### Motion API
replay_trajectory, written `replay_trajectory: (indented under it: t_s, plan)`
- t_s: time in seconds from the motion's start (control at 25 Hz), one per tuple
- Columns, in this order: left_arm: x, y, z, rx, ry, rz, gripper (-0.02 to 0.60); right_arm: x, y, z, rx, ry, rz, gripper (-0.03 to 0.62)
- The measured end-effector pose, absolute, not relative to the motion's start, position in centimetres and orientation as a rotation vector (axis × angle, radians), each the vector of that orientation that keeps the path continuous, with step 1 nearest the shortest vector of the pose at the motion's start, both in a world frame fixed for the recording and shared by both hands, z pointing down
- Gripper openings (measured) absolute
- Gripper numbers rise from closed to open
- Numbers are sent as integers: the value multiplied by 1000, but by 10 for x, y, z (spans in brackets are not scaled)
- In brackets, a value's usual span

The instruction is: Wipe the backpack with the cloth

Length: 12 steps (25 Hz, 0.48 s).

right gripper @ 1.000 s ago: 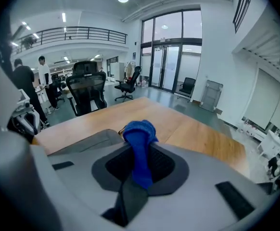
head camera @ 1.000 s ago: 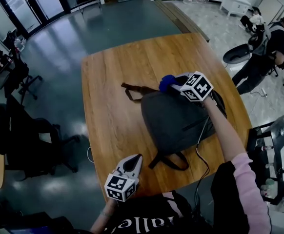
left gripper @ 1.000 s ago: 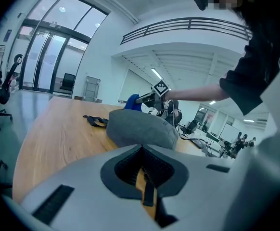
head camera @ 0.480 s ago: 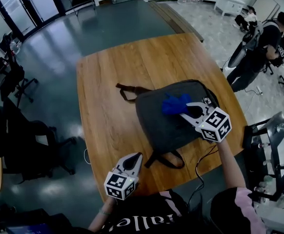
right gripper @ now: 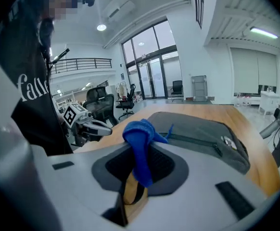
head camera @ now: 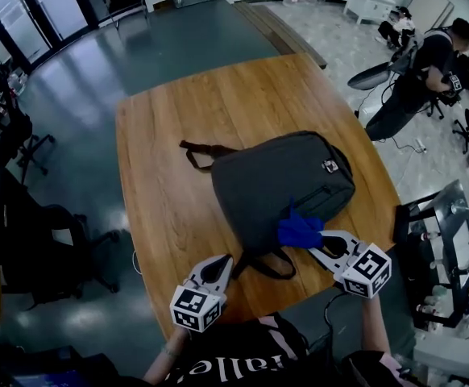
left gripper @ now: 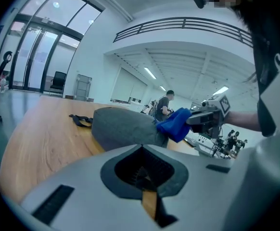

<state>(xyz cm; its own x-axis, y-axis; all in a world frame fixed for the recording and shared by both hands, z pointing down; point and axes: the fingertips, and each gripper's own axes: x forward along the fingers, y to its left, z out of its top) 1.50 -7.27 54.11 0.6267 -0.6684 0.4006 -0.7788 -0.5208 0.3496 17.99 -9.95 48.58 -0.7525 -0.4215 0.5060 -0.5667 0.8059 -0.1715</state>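
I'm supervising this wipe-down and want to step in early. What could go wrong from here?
1. The backpack lies loose on the table. The left hand-held gripper is shut and apart from it, so strokes may drag the bag.
2. The cloth in the right hand-held gripper is at the bag's near edge, beside the strap loop, and might snag on it.
3. The cloth is pinched in a bunch, so it could slip out under pressure.
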Motion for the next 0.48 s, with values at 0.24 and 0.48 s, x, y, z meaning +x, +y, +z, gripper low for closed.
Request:
replay_trajectory:
  t_s: [0.24,0.48]
  plan:
    - [24,-75,543,2350,-1124,295,-2,190,-90,490,765,-2517,461,66]
    - [31,-79,545,2356,-1116,296,-2,197,-168,440,790,-2605,238,66]
